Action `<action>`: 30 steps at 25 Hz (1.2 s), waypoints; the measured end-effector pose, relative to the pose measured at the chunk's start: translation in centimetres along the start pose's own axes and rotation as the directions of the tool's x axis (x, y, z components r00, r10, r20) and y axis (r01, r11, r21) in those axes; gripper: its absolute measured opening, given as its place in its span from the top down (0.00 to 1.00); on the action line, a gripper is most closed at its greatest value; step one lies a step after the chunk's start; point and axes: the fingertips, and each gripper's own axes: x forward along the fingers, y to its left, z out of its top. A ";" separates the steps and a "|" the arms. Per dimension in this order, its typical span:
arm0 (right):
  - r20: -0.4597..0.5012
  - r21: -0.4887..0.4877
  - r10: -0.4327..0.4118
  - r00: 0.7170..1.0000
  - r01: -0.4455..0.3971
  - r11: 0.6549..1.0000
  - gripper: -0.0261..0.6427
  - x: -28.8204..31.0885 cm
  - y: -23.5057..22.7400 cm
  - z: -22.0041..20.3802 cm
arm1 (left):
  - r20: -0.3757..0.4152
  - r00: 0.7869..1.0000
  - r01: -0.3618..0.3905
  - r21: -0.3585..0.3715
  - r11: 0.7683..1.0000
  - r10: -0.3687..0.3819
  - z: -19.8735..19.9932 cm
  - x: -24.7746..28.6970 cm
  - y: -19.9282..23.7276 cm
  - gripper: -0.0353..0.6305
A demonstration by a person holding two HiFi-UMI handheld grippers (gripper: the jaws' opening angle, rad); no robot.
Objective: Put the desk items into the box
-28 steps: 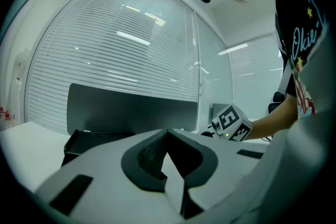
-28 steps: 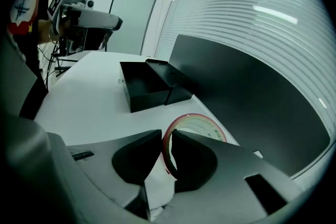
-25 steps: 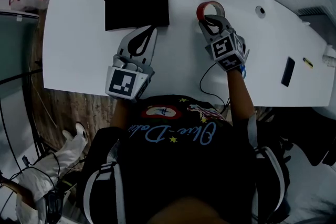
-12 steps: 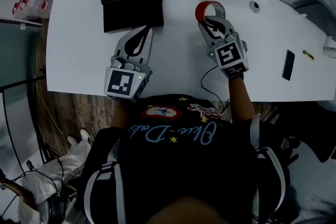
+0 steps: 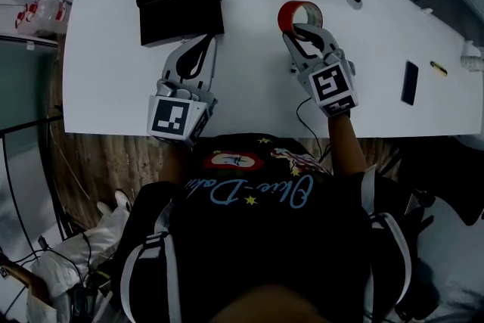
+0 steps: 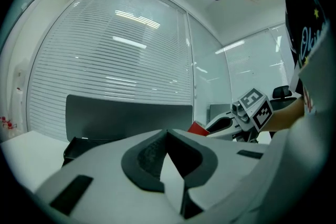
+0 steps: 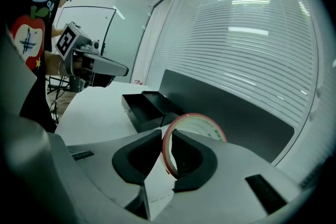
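While right gripper (image 5: 302, 32) fingers pinch tape roll (image 7: 197, 124) wall between them | left gripper (image 5: 203, 41) fingers together, empty | box (image 5: 178, 0) near

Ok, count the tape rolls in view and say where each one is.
1. The red tape roll is gripped upright in the right tongs, right of the black box. More could hide inside the box.
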 end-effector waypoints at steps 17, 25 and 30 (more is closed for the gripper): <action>0.067 -0.014 0.013 0.998 -0.012 1.000 0.87 -3.6 1.1 -0.2 | 0.035 0.999 -0.027 0.062 0.998 0.025 0.5 -2.7 -3.7 0.95; 0.130 -0.027 0.070 0.989 -0.067 0.997 0.87 -2.8 3.1 1.4 | 0.052 0.993 -0.114 0.081 0.990 0.110 0.3 -5.6 -2.7 0.95; 0.138 -0.043 0.099 0.985 -0.094 0.995 0.87 -1.9 3.9 2.4 | 0.068 0.988 -0.146 0.078 0.986 0.141 0.5 -6.5 -1.7 0.95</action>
